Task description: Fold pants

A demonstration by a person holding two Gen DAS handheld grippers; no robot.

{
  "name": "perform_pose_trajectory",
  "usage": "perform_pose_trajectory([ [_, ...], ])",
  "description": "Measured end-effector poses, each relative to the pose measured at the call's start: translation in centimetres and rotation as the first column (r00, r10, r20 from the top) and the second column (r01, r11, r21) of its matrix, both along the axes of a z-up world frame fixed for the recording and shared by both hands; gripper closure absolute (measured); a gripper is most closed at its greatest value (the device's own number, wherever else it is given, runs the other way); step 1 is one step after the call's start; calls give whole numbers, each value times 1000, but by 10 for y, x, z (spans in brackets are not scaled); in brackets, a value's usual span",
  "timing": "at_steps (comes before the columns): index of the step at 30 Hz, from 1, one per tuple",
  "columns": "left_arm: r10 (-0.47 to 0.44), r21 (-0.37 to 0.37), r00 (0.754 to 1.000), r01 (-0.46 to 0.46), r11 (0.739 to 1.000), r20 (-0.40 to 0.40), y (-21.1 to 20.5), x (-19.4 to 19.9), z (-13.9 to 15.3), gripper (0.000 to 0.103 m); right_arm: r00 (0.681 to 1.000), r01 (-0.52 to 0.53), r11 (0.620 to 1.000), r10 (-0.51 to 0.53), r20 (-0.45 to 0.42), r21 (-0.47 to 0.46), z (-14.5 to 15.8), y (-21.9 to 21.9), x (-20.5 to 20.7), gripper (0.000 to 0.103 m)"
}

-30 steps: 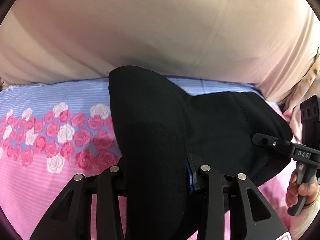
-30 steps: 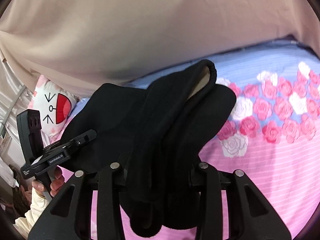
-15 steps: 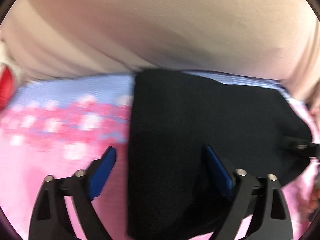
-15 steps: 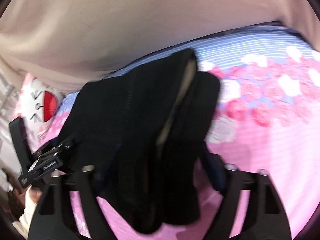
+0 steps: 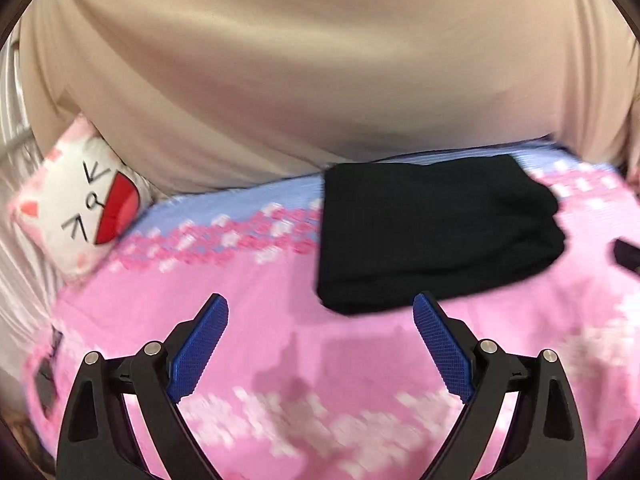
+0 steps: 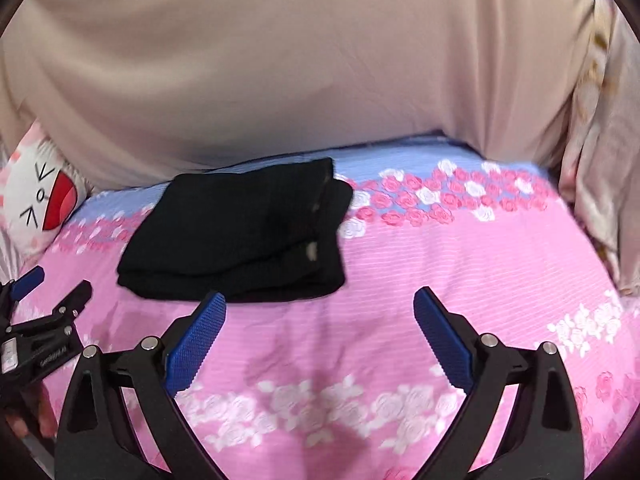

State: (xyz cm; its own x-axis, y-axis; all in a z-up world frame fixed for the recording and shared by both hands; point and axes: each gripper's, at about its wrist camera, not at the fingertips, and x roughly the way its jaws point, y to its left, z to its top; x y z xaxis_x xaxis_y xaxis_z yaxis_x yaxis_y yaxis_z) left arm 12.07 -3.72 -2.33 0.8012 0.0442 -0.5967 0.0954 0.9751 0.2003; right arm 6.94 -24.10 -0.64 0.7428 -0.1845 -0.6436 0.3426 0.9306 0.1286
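Observation:
The black pants (image 5: 432, 232) lie folded into a compact stack on the pink flowered bedsheet (image 5: 280, 360), near its far side. In the right wrist view the pants (image 6: 240, 232) show layered edges at their right end. My left gripper (image 5: 319, 300) hovers just short of the stack's near edge; its jaws are opening, with nothing between the blue pads (image 5: 200, 344). My right gripper (image 6: 319, 295) is likewise back from the pants, jaws opening and empty. The left gripper (image 6: 52, 288) also appears at the left edge of the right wrist view, held by a hand.
A white cat-face cushion (image 5: 80, 208) leans at the far left of the bed. A beige cloth (image 5: 320, 80) hangs behind the bed. A patterned curtain (image 6: 600, 160) hangs at the right. Bare pink sheet (image 6: 460, 248) stretches to the right of the pants.
Both grippers let go of the pants and opened wide. They pulled back and up from the stack, which now lies flat on the bed.

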Motion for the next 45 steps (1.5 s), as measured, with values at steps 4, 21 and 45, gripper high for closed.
perform_pose_trajectory([
  [4, -3, -62, 1000, 3, 998, 0, -4, -18, 5, 11, 1000, 8, 999, -6, 30, -43, 9, 7, -13, 10],
  [21, 27, -107, 998, -32, 994, -50, 7, -12, -7, 11, 999, 12, 992, -7, 35, -123, 11, 35, -5, 10],
  [45, 6, -78, 997, -13, 997, -80, -7, 13, -21, 11, 999, 29, 993, -31, -20, -112, -11, 28, 17, 9],
])
